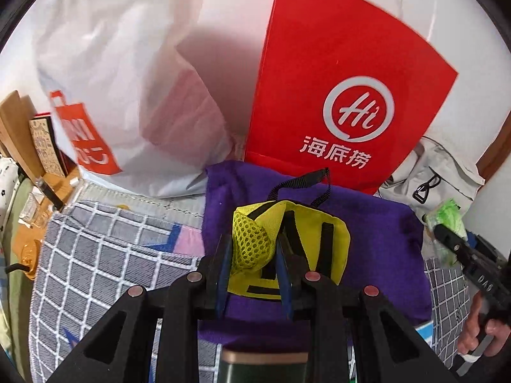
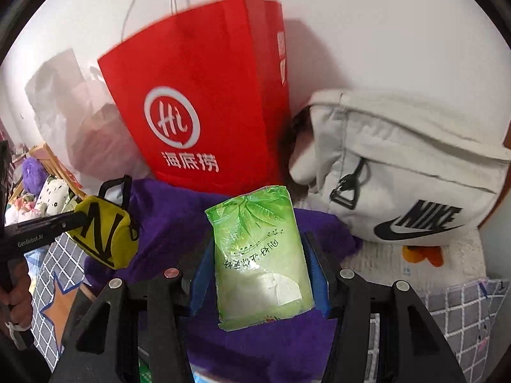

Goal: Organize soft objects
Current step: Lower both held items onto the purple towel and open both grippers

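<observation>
My left gripper [image 1: 254, 252] is shut on a small yellow pouch [image 1: 306, 239] with black lettering, a mesh side and a black strap. From the right wrist view the same pouch [image 2: 102, 236] hangs at the left on the left gripper's fingers [image 2: 60, 220]. My right gripper [image 2: 258, 265] is shut on a green pack of tissues [image 2: 258, 255], clamped between its blue pads [image 2: 314, 271]. Both loads hover over a purple plush cloth [image 1: 377, 242] [image 2: 179, 223] lying in front of a red paper bag [image 1: 345, 95] [image 2: 204, 95]. The tissue pack [image 1: 447, 220] shows at the right edge of the left wrist view.
A white plastic shopping bag [image 1: 121, 73] stands left of the red bag. A white Nike bag [image 2: 399, 166] [image 1: 437, 172] lies on the right against the wall. A grey checked mat [image 1: 105, 255] covers the surface. Plush toys [image 2: 48, 191] and a wooden shelf [image 1: 19, 127] sit at far left.
</observation>
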{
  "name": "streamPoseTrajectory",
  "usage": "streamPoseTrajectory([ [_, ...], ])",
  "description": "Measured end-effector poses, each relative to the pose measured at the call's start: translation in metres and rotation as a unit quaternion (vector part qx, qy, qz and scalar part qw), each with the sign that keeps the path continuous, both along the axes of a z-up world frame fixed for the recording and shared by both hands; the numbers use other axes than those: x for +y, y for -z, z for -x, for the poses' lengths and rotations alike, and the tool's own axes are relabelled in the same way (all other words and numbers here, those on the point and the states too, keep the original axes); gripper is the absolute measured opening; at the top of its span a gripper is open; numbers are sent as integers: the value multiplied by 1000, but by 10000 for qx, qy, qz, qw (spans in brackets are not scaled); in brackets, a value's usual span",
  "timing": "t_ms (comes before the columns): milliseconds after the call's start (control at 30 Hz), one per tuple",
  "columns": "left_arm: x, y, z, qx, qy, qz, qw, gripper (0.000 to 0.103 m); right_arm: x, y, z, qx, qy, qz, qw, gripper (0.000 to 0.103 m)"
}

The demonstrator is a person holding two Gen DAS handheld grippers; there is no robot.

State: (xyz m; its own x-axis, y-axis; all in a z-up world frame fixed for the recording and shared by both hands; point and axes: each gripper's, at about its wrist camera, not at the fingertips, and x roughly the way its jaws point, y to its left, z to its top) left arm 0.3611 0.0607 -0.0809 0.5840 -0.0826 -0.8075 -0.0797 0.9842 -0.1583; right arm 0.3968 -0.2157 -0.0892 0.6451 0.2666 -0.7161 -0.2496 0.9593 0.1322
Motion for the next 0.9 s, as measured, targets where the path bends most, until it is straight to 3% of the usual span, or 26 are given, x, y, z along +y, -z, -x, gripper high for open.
streamPoseTrajectory([
  [400,7,44,-34,365,-5,179,9992,25,6,60,-34,765,-199,183,9967,53],
  [767,9,59,-49,566,-6,237,9981,26,-3,79,-44,1099,-75,210,9937,54],
  [833,6,61,-51,595,54,194,9980,26,1,82,-45,1150,-67,199,9931,57],
  [900,5,62,-53,609,118,178,9979,26,1,84,-46,1215,-82,180,9924,67],
])
